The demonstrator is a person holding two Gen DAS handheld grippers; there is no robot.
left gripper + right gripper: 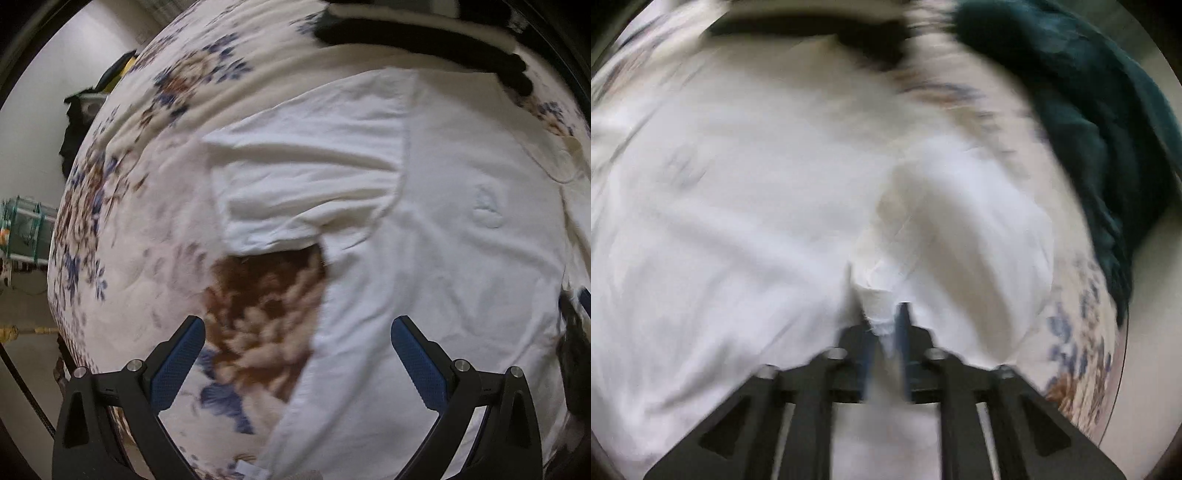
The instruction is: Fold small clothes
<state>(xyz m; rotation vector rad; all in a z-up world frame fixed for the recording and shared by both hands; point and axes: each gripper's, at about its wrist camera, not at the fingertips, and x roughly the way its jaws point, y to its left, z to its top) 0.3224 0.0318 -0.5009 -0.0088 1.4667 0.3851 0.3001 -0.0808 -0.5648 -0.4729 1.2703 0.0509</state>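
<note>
The white shirt (443, 221) lies spread on the floral bed (147, 147). The left hand-held gripper (297, 332) hovers wide above it. The right hand-held gripper (886, 314) pinches a shirt fold.

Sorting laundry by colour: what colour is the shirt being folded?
White shirt, plain apart from a faint chest mark; the left wrist view shows it best.

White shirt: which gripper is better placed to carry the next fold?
Right. The right gripper is already shut on the shirt, a bunch of cloth between its fingers. The left gripper is open above the shirt's edge, gripping nothing.
</note>
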